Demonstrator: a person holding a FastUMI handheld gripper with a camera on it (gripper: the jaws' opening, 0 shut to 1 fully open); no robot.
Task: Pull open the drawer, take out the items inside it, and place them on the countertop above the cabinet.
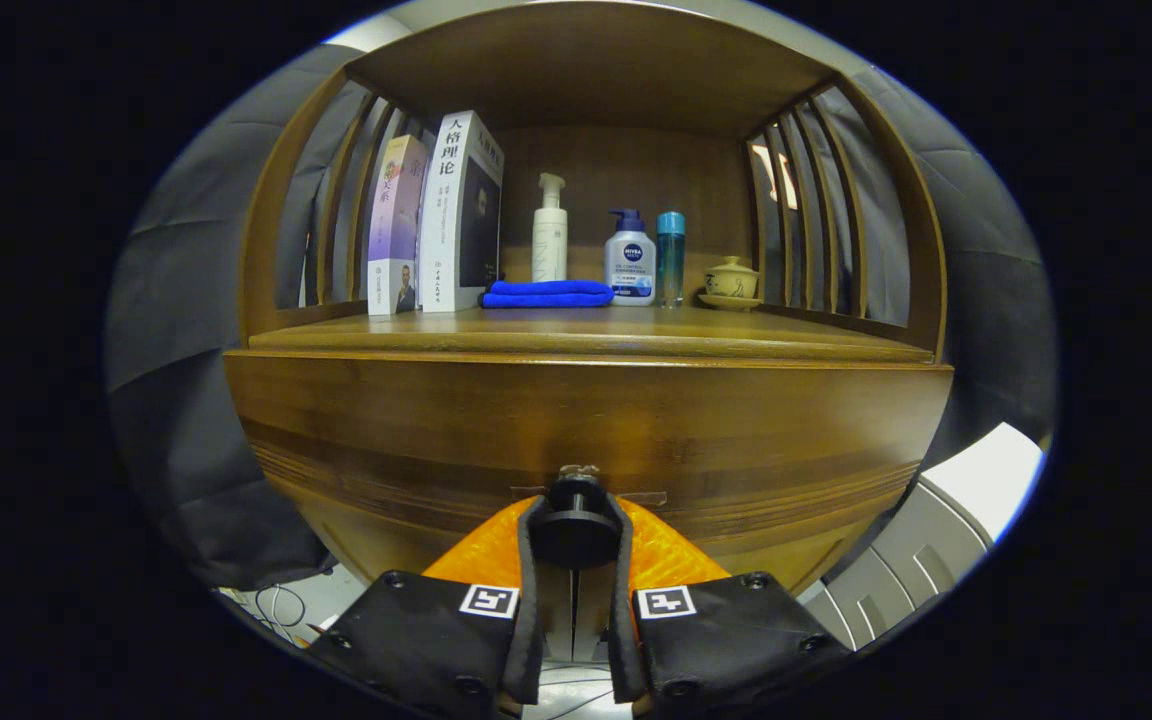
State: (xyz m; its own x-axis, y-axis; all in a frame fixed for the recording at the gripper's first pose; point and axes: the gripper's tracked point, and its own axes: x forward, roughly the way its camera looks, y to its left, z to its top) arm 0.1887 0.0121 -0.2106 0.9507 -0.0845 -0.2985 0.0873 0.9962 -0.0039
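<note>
Single fisheye view riding on the claw, facing forward along its fingers; set low and very near the cabinet's drawer front, looking slightly upward across the tabletop into the shelf alcove.

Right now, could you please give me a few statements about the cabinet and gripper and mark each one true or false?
1. The gripper is closed around the drawer knob. True.
2. The blue cloth lies folded on the countertop, in front of the white pump bottle. True.
3. The books lie flat in a stack. False: they stand upright beside the cloth.
4. The lidded cup stands between the books and the cloth. False: it sits on a saucer at the far end, beyond the teal bottle.
5. The drawer is pulled fully out. False: its front looks flush.
</note>
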